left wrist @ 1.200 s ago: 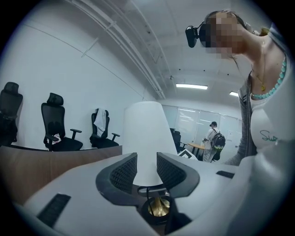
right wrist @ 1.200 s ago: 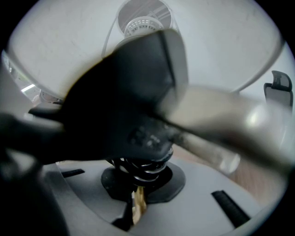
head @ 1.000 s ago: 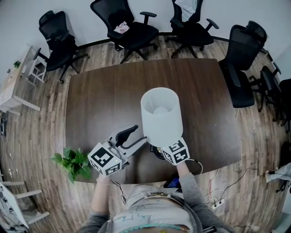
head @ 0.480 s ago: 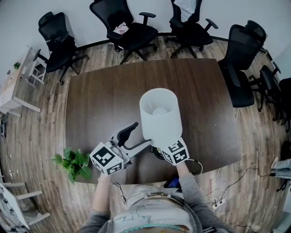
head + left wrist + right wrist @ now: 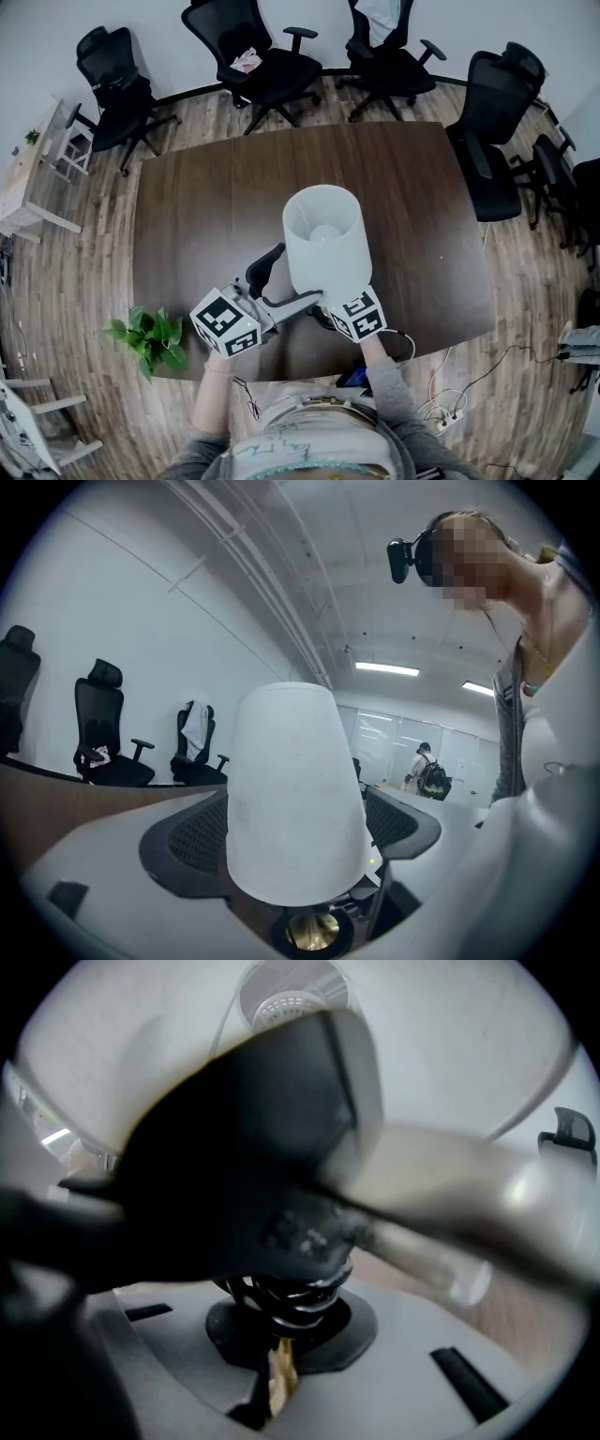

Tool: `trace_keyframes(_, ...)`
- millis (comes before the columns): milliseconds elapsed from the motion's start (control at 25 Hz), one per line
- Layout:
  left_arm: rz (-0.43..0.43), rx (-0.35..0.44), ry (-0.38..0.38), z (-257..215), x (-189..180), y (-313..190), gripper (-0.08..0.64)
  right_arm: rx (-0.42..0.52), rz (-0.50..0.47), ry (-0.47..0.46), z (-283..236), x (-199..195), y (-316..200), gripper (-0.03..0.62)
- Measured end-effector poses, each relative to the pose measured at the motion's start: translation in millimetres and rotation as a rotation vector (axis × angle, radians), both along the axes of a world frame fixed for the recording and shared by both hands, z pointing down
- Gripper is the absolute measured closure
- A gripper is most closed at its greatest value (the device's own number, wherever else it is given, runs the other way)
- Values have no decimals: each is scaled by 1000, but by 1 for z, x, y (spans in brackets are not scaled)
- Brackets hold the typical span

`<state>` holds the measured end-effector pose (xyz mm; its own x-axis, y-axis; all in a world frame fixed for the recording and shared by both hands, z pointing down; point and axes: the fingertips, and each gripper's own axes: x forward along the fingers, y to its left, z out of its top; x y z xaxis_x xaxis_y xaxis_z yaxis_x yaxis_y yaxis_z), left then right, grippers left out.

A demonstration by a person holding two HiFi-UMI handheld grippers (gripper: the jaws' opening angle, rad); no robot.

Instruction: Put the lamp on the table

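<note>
Head view: lamp [image 5: 323, 239] stands on the worktop [image 5: 206, 197], right tool [image 5: 330, 315] clamped low on it, left tool [image 5: 289, 280] spread wide around it, jaws just been opening. Left gripper view: lamp between the jaws, untouched. Right gripper view: pinched shut on the brass stem [image 5: 275, 1372]. I'd pull left straight back, then ease right off. One lamp, two tools, one plant [image 5: 148, 336], five-plus chairs [image 5: 253, 61].

Dark wooden table [image 5: 216, 206] on plank floor [image 5: 80, 272], white-shaded lamp [image 5: 323, 244] over its near edge
</note>
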<state>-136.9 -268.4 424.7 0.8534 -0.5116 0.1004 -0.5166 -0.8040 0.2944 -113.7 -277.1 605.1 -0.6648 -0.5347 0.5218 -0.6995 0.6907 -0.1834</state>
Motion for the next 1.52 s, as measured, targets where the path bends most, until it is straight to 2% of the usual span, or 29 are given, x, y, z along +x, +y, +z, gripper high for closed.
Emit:
trace_keyframes(200, 0, -30, 26, -1, 9, -5, 86, 3, -1, 2, 0, 0, 1, 574)
trace_keyframes(440, -25, -37, 17, 1, 16, -11, 83, -5, 5, -8, 0, 2, 0, 574)
trace_keyframes(1520, -11, 3, -11, 0, 26, 0, 84, 8, -23, -48, 1, 12, 18, 561)
